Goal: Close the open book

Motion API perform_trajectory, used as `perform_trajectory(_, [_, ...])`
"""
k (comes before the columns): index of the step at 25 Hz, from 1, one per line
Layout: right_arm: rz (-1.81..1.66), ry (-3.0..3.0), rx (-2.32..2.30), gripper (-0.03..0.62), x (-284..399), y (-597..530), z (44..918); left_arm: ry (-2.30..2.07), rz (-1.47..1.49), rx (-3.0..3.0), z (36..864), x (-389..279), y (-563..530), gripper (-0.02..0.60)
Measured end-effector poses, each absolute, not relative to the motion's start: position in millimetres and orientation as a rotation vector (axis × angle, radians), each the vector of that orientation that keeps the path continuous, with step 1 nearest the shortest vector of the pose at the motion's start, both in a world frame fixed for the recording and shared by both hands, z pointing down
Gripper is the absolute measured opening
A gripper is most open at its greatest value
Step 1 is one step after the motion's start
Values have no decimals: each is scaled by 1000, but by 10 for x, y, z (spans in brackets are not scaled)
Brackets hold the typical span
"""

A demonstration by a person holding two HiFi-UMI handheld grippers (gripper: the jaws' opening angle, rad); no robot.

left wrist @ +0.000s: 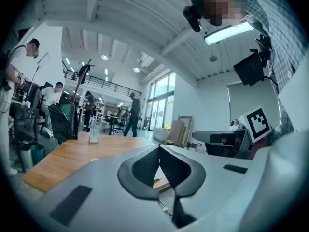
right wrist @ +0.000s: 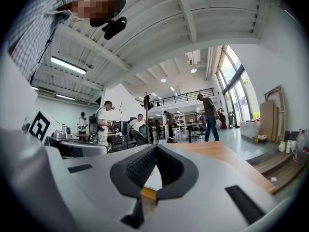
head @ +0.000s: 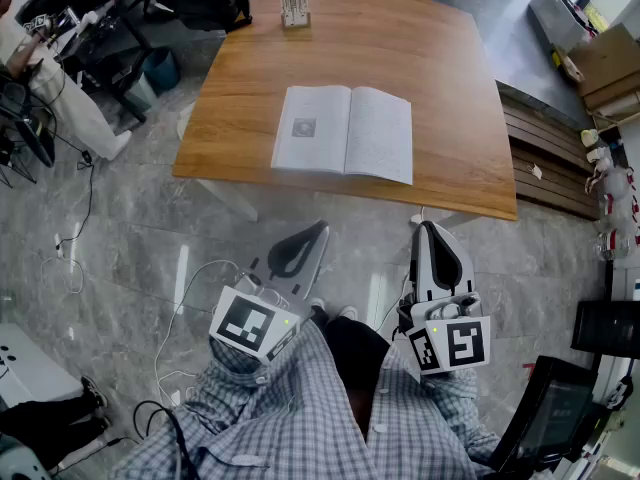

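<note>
An open book (head: pixel 345 133) lies flat with white pages up on the wooden table (head: pixel 450 78), near its front edge. Both grippers hang level over the floor, short of that edge and apart from the book. My left gripper (head: pixel 320 228) is shut with nothing in it, pointing toward the book's left page. My right gripper (head: pixel 427 226) is shut and empty too, just right of the book's right page. In the left gripper view the closed left gripper (left wrist: pixel 160 149) hides most of the book (left wrist: pixel 159 176). In the right gripper view a sliver of page (right wrist: pixel 152 180) shows past the right gripper (right wrist: pixel 157 147).
A small clear holder (head: pixel 294 12) stands at the table's far edge. Stacked wooden planks (head: pixel 545 148) and cardboard boxes (head: pixel 610 63) lie to the right. Cables (head: pixel 70 258) run over the floor at left. People, chairs and desks fill the room beyond the table.
</note>
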State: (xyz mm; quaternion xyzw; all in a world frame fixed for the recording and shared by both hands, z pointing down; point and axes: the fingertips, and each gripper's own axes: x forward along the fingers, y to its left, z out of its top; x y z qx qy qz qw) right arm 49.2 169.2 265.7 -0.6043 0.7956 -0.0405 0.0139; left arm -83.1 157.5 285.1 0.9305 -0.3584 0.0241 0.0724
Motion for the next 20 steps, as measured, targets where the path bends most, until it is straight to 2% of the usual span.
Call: perform_trajectory(20, [-171, 2468, -1858, 20, 742, 1682, 2692, -1119, 76, 2767, 2861, -651, 1579, 9])
